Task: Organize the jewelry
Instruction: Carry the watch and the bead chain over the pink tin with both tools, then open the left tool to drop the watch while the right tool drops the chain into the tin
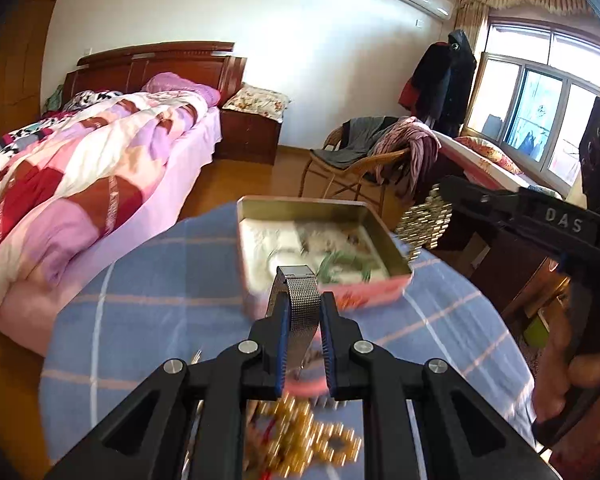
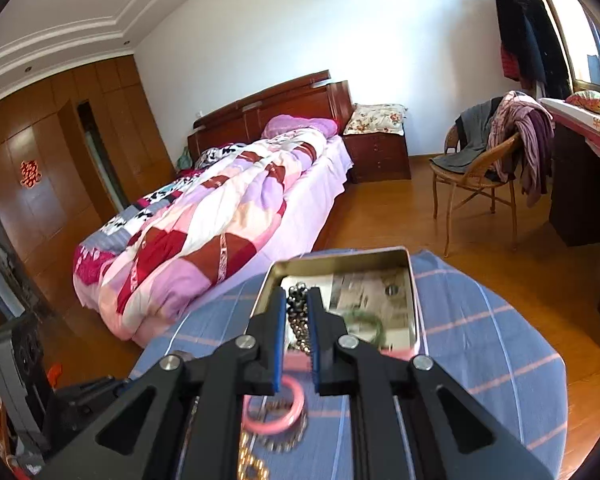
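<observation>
While nearly closed, left tool (image 1: pixel 303 300) grips mesh watch band (image 1: pixel 300 300).

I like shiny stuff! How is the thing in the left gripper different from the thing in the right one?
The left gripper holds a flat silver mesh band; the right gripper holds a string of dark round beads. The band looks smooth, the beads bumpy. Both are pinched above the open tin.

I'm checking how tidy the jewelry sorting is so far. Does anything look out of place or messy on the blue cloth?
Yes. A pink bangle and a heap of gold bead chain lie loose on the blue checked cloth, outside the open metal tin. Nothing looks spilled or damaged.
</observation>
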Motion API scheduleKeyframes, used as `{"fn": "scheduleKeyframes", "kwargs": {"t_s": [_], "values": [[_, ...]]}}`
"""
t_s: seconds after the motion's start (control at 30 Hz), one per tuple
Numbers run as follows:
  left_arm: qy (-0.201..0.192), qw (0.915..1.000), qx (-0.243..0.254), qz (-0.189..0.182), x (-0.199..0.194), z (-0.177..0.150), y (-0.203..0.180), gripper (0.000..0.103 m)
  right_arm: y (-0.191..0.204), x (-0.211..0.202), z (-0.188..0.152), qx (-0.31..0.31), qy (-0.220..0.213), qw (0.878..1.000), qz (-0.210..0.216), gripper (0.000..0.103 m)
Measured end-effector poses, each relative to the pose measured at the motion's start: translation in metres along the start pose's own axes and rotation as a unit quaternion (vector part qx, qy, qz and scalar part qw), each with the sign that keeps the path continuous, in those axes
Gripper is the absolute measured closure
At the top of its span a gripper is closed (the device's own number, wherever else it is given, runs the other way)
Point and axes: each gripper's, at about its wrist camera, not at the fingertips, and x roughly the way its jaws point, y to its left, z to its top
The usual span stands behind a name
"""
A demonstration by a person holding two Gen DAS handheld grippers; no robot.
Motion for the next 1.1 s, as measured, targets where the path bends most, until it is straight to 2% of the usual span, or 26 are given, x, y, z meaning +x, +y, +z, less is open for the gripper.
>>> {"fn": "scheduleKeyframes", "kwargs": {"t_s": [0.17,0.27,0.43,0.53,0.77,0.83,0.87,0.9,0.97,1.0,1.03,1.1], "values": [[-0.007,1.0000,-0.005,-0.004,0.041,0.022,-0.007,0.089,-0.012,0.029,0.006,0.000,-0.005,1.000,-0.024,0.090],[0.010,0.9998,-0.016,-0.003,0.072,0.028,-0.007,0.089,-0.024,0.050,0.003,0.001,-0.001,0.999,-0.048,0.090],[0.027,0.9995,0.002,0.017,0.105,0.028,-0.017,0.089,-0.045,0.078,-0.007,0.017,0.021,0.997,-0.072,0.090],[0.045,0.9987,0.000,0.023,0.122,0.027,-0.018,0.089,-0.056,0.090,-0.013,0.028,0.035,0.996,-0.076,0.090],[0.055,0.9977,0.006,0.040,0.133,0.021,-0.019,0.089,-0.062,0.102,-0.023,0.035,0.062,0.995,-0.063,0.089],[0.061,0.9969,0.003,0.050,0.136,0.019,-0.017,0.089,-0.064,0.100,-0.024,0.042,0.061,0.996,-0.053,0.085],[0.064,0.9965,-0.001,0.054,0.136,0.018,-0.016,0.089,-0.065,0.100,-0.023,0.047,0.059,0.996,-0.048,0.077],[0.064,0.9964,-0.004,0.056,0.137,0.018,-0.016,0.088,-0.066,0.095,-0.023,0.052,0.053,0.996,-0.043,0.060],[0.067,0.9958,-0.004,0.062,0.137,0.018,-0.016,0.087,-0.066,0.091,-0.021,0.053,0.035,0.997,-0.049,0.039],[0.067,0.9956,-0.003,0.065,0.137,0.018,-0.016,0.084,-0.065,0.085,-0.019,0.052,0.024,0.997,-0.053,0.037],[0.067,0.9955,-0.002,0.067,0.137,0.018,-0.017,0.080,-0.064,0.082,-0.018,0.051,0.016,0.997,-0.052,0.037],[0.063,0.9953,0.000,0.074,0.136,0.018,-0.018,0.051,-0.064,0.081,-0.017,0.054,0.009,0.997,-0.054,0.037]]}}
